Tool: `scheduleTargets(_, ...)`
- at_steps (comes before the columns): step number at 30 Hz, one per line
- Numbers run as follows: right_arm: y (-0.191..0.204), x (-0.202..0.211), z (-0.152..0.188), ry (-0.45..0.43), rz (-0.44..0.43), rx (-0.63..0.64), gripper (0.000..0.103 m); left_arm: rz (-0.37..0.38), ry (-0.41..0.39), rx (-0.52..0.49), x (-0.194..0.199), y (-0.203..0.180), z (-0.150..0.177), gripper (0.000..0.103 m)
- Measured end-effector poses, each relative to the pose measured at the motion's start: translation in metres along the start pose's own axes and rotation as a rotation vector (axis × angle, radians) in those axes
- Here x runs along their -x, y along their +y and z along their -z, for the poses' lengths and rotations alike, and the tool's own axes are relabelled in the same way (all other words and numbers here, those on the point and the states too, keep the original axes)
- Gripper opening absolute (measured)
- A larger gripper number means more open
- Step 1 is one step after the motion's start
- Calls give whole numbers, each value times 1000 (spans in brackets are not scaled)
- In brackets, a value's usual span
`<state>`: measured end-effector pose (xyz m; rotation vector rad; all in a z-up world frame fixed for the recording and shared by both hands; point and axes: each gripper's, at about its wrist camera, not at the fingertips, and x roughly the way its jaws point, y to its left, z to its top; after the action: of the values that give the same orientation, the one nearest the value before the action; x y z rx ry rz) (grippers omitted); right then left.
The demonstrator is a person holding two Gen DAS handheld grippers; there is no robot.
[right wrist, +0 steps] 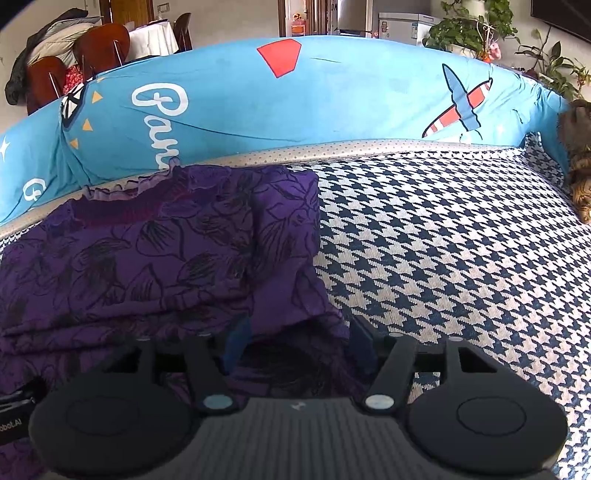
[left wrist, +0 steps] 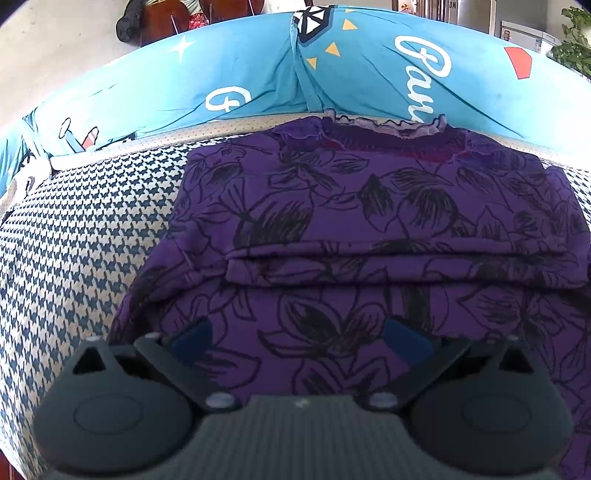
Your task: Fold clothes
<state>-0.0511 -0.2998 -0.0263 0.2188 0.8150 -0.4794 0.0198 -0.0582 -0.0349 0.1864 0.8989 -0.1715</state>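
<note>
A purple garment with black flower print (left wrist: 351,206) lies folded on the houndstooth cover (left wrist: 85,236), its ruffled collar toward the blue cushion. It also shows in the right wrist view (right wrist: 147,258), left of centre. My left gripper (left wrist: 299,341) is open just over the near part of the garment, blue pads wide apart, holding nothing. My right gripper (right wrist: 295,343) is open at the garment's near right corner, with purple cloth lying between and under its fingers.
A long blue printed cushion (right wrist: 295,96) runs along the back edge. Houndstooth cover (right wrist: 461,240) stretches right of the garment. Something brown and furry (right wrist: 580,158) lies at the far right. Chairs (right wrist: 92,48) and plants (right wrist: 472,33) stand beyond.
</note>
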Motion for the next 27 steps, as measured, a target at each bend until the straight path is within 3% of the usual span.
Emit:
scheduleTargets(16, 3, 4, -3, -32, 16, 12, 62, -11, -15, -11, 2, -2, -1, 103)
scheduleTargets(20, -9, 6, -10, -53, -63, -17, 62, -3, -30, -20, 6, 0, -4, 103)
scheduleTargets(24, -39, 6, -18, -70, -217, -108, 62, 7, -59, -39, 12, 8, -12, 103)
scheduleTargets(27, -53, -1, -20, -63, -245, -148, 63, 1, -70, -57, 14, 14, -17, 103)
